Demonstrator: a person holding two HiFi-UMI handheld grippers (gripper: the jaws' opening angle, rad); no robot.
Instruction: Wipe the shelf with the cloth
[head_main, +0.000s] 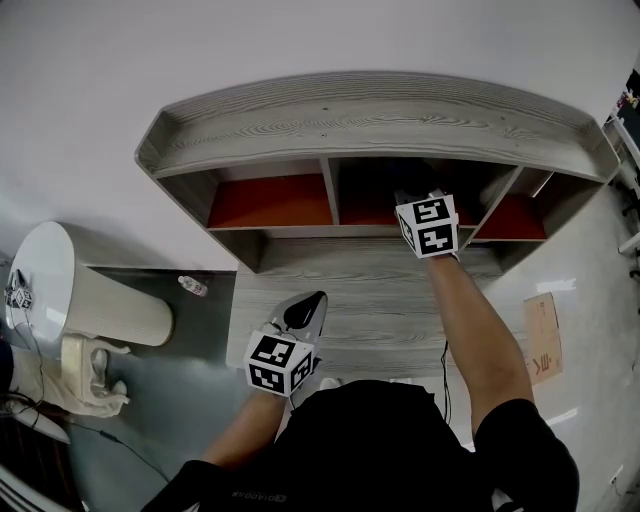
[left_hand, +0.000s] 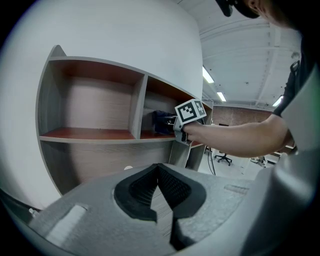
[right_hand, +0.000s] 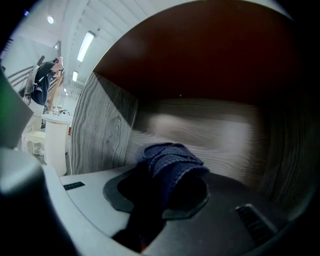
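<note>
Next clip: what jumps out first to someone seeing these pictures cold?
The grey wood-grain shelf, with compartments that are orange-red inside, fills the head view against the wall. The right gripper reaches into its middle compartment, jaws shut on a dark blue cloth. The left gripper hangs back near the person's body, jaws together and empty.

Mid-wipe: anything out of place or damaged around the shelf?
Nothing on the grey wood-grain shelf looks damaged; the dark blue cloth sits in the right gripper. One stray: a small clear plastic bottle lies on the grey floor left of it.
</note>
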